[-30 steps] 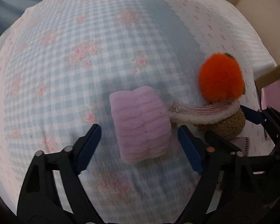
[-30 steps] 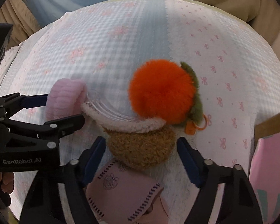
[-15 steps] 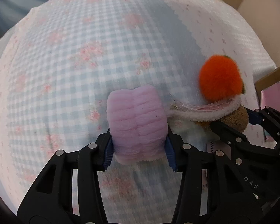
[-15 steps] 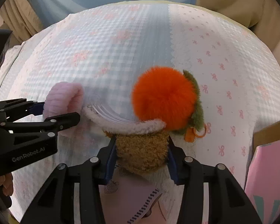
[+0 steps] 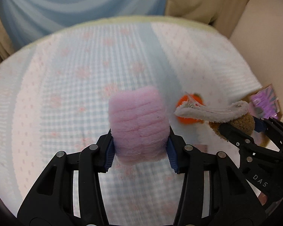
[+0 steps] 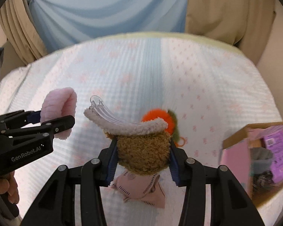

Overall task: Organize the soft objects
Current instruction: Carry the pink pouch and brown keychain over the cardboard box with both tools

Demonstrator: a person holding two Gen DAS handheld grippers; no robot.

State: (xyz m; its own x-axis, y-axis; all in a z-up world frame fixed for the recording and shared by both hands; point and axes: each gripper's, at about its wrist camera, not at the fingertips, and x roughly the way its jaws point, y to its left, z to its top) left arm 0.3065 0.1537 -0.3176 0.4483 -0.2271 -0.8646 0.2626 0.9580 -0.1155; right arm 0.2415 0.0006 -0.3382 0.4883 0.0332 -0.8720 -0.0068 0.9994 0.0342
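My left gripper [image 5: 140,155] is shut on a fluffy pink roll [image 5: 138,122] and holds it above the bed; the roll also shows in the right wrist view [image 6: 59,111]. My right gripper [image 6: 141,163] is shut on a brown fuzzy headband piece [image 6: 142,155] with a white fleece band and clear comb [image 6: 122,124], lifted off the bed. It also shows in the left wrist view [image 5: 241,120]. An orange plush ball [image 6: 156,116] with a green leaf lies on the bed behind it, and shows in the left wrist view [image 5: 188,113].
A pink striped pouch [image 6: 143,194] lies on the checked bedspread [image 6: 122,71] under my right gripper. A cardboard box [image 6: 254,150] with purple packaging stands at the bed's right edge. Blue and beige curtains [image 6: 107,13] hang behind the bed.
Both grippers closed on their items a second ago, then lifted them off the bed. The views now tilt up toward the curtains. The orange ball stayed on the bed.
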